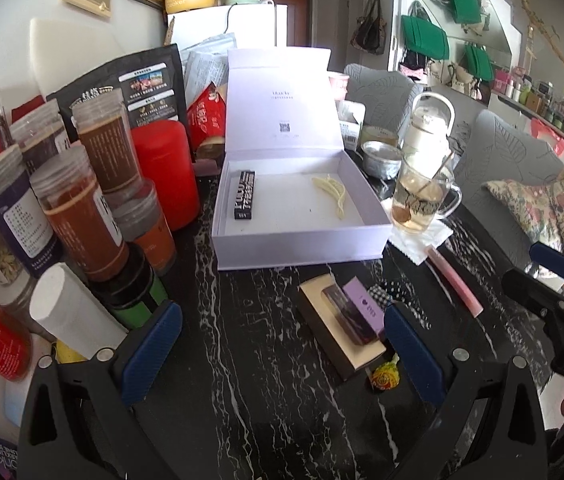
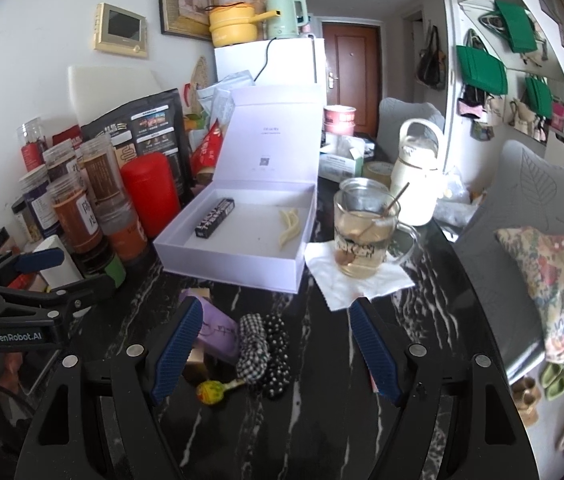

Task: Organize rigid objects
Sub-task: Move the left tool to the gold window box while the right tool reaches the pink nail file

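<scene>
The black marbled surface [image 1: 265, 380] runs under everything I see, and the biggest thing on it is the white box [image 1: 298, 240], standing open at the middle with its lid tipped up at the far side. Inside it, a black stick-shaped pack [image 1: 244, 195] lies along the left wall and a cream feather-shaped piece [image 1: 332, 195] lies toward the right, the two well apart.

To the left stands a crowd of jars [image 1: 81, 216] (lids on, brown and orange contents) with a red canister [image 1: 165, 172] just behind them. To the right of the box a glass mug [image 2: 364, 236] with a spoon in it sits on a white napkin [image 2: 362, 284].

Nearer to me, a flat dark box [image 1: 340, 336] lies on the surface with a purple block [image 1: 364, 310] resting on top of it. Just right of that I see a checked fabric band [image 2: 255, 346] touching a black beaded one [image 2: 277, 356], and a wrapped lollipop [image 2: 209, 393] at the near end. A pink stick [image 1: 456, 280] lies beyond them to the right.

My left hand-held gripper [image 1: 282, 356] is spread wide and has hold of nothing, its right finger close beside the dark box. My right hand-held gripper [image 2: 275, 350] is likewise wide apart and empty, with the fabric bands lying between its fingers.
</scene>
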Demonstrator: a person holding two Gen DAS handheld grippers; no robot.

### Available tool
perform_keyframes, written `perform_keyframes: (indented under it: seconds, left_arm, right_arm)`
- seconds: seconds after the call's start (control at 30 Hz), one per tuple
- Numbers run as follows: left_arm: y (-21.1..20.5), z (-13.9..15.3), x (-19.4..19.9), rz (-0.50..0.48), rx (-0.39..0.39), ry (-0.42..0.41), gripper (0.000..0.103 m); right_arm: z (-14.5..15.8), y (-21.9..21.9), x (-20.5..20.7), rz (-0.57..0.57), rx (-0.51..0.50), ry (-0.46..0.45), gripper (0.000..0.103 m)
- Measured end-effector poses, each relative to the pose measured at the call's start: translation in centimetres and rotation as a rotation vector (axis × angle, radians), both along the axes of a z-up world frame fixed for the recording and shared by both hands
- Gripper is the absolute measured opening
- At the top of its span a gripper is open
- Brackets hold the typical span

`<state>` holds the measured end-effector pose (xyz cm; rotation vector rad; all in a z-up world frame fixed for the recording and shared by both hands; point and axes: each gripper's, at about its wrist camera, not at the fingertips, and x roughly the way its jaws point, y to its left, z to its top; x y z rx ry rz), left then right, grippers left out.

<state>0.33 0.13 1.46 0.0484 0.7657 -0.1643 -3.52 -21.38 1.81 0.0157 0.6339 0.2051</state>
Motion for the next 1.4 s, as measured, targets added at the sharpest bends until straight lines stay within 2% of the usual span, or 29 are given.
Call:
perform_keyframes:
  seconds: [0.4,0.7,1.0,1.2,1.4]
  left_arm:
    - [-1.0,-3.3,-0.5,-0.041,0.021,0.045,0.103]
    - [-2.4,-7.0,1.8,-0.068,-0.019,0.151,0.103]
    - [-4.0,-8.6,3.3,-0.101,-0.022,0.188,0.103]
    - [-4.4,-9.3,4.2,-0.105,0.054,0.182,0.103]
    - [-3.2,-8.9,4.4,-0.078,0.138,0.132,0.103]
  right_arm:
    - [-3.8,-1.7,-0.6,-0.044,0.022,0.02,0.077]
    - [-6.0,-2.5,0.2,-0.037,0.025,0.061,0.077]
    - [-7.1,-3.4,2.2,-0.049,0.027,0.102,0.077]
    - [-8.7,-4.2,4.0,-0.092,0.012,0.142,0.077]
    - [-9.8,-5.6,5.3,-0.169,0.011,0.166,0.077]
